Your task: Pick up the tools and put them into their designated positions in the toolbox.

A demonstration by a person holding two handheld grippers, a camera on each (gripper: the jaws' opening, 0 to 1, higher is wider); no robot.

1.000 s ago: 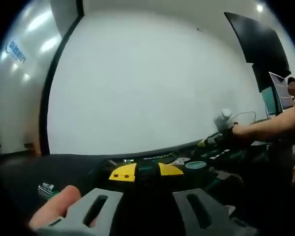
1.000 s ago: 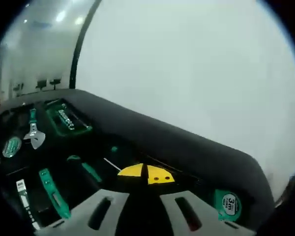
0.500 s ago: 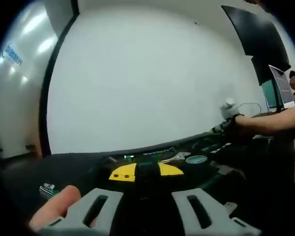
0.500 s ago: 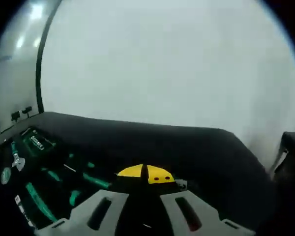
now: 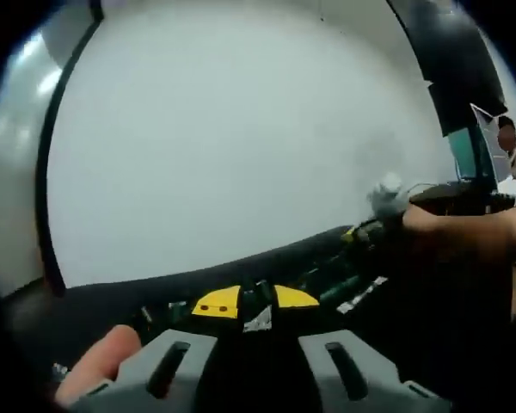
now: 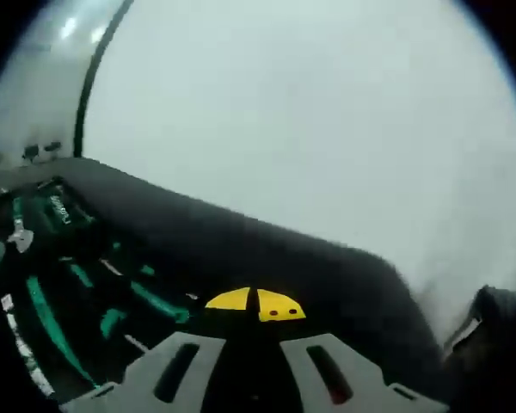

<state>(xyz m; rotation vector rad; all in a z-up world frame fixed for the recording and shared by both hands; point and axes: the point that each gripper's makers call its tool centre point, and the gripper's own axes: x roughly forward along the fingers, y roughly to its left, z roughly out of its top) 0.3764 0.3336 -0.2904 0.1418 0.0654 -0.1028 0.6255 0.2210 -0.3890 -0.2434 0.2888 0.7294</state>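
Viewing both grippers over the toolbox: your two cameras look low across its dark tray toward a white wall.
Left gripper (image 5: 256, 303): your jaws meet at their yellow tips, closed with nothing visibly between them; a fingertip (image 5: 97, 368) of yours rests beside the left jaw.
Right gripper (image 6: 255, 303): your jaws also meet at the yellow tips, closed, with no tool seen in them.
Toolbox (image 6: 267, 258): its black tray lies directly under your right gripper and runs off to the left.
Green-handled tools (image 6: 155, 301): several lie in the toolbox recesses, left of your right gripper's tips; motion blur hides which tool is which.
Your other arm (image 5: 464, 237): in the left gripper view it reaches over the far end of the toolbox.
Small tools near the left tips (image 5: 361, 294): green and white pieces lie on the toolbox, too blurred to name.
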